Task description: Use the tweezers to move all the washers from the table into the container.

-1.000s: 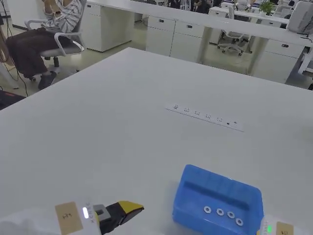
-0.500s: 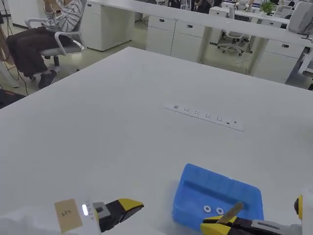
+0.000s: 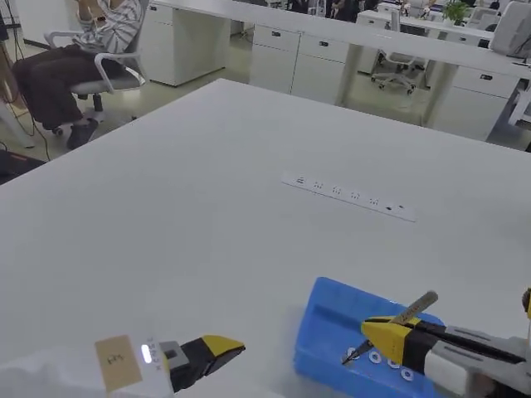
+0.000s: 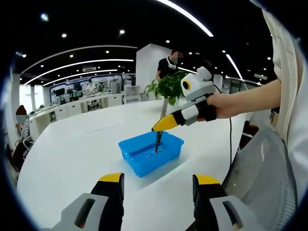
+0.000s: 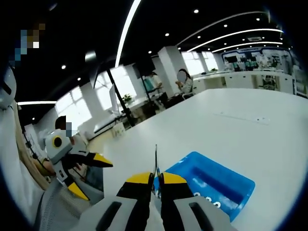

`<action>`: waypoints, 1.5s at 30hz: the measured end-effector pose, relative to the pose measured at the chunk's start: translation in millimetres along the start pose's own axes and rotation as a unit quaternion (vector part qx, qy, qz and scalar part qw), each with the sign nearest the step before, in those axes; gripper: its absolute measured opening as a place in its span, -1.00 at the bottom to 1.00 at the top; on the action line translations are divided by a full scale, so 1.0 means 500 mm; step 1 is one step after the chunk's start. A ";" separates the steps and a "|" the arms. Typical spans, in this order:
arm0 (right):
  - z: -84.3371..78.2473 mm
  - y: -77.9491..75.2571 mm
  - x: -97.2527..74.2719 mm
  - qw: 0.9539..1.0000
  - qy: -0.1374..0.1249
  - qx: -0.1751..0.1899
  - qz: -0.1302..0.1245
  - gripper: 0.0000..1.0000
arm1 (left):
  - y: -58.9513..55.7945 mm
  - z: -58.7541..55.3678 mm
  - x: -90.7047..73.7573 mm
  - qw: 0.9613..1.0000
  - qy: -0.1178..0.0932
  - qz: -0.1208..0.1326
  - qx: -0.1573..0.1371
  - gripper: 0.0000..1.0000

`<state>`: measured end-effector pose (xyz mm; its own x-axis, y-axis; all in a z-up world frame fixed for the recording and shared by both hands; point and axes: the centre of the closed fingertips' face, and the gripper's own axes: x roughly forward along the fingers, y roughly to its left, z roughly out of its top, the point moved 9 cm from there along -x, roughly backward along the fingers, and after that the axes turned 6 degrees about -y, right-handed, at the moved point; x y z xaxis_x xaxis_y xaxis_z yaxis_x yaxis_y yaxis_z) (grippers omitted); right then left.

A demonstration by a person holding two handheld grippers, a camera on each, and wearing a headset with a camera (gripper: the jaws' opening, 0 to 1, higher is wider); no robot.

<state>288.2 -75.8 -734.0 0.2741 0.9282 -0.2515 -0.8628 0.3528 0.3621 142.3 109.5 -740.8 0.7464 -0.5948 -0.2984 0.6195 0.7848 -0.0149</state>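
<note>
A: Which fingers are nearest?
B: The left gripper [image 4: 159, 180], fingers spread and empty, low over the counter [image 3: 207, 207], well left of the work.
A: And the right?
B: The right gripper [image 3: 383, 330] is clenched on the tweezers [image 3: 415, 308], which slant down into the container [image 3: 328, 311]. The tips are just beside the washers [image 3: 392, 363], which lie in a row inside

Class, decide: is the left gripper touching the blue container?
Apart. The left gripper view shows bare table between the open left gripper and the container.
</note>
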 end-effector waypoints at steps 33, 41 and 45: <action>-0.030 -0.089 0.094 0.997 0.061 -0.013 -0.042 -0.94 | -0.002 -0.002 0.003 1.000 0.000 -0.005 -0.003 0.13; -0.039 -0.093 0.102 0.994 0.090 -0.054 -0.037 -0.94 | -0.001 -0.003 0.003 1.000 -0.001 -0.003 -0.006 0.09; -0.037 -0.093 0.105 0.993 0.091 -0.058 -0.037 -0.94 | 0.000 -0.001 0.002 1.000 -0.005 -0.002 -0.008 0.10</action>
<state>334.8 -45.5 -780.9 0.2667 0.8596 -0.4359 -0.8891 0.3940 0.2330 142.7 109.1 -741.6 0.7462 -0.5995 -0.2895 0.6188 0.7850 -0.0305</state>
